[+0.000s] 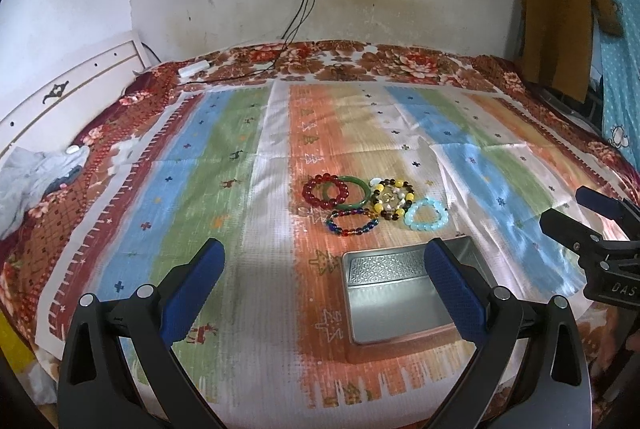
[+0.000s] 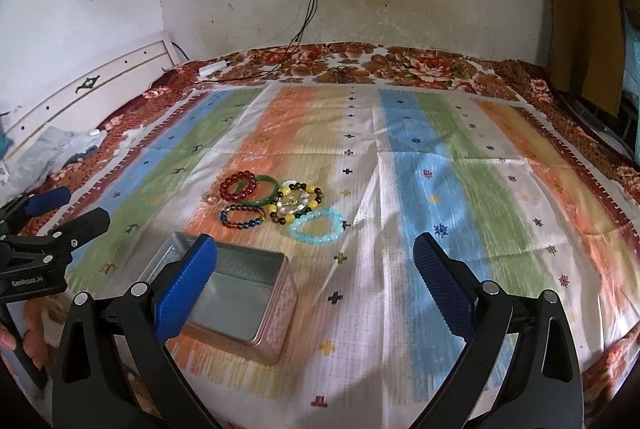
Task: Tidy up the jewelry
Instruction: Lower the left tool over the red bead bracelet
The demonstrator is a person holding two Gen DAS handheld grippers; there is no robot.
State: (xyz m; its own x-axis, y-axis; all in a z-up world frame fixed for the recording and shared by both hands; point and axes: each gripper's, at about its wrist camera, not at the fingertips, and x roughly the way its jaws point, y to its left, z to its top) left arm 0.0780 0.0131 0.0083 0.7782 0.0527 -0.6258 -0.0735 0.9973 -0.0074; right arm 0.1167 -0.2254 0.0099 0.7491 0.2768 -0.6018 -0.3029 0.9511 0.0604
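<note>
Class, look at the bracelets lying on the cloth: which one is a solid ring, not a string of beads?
The green bangle: one smooth, unbroken hoop. The red bracelet overlapping it and the pale blue bracelet are beaded.

Bed point(image 1: 120, 133) carries striped cloth point(image 1: 256, 157), bracelets point(image 2: 280, 205), tin point(image 2: 236, 281).

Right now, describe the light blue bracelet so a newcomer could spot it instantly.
Find the open metal tin on the striped cloth; the jewelry cluster lies just beyond it. The light blue bracelet sits at the cluster's right edge, nearest the right gripper. It is the only pale, translucent aqua ring of beads; its neighbours are red, green, multicoloured or yellow-brown.
</note>
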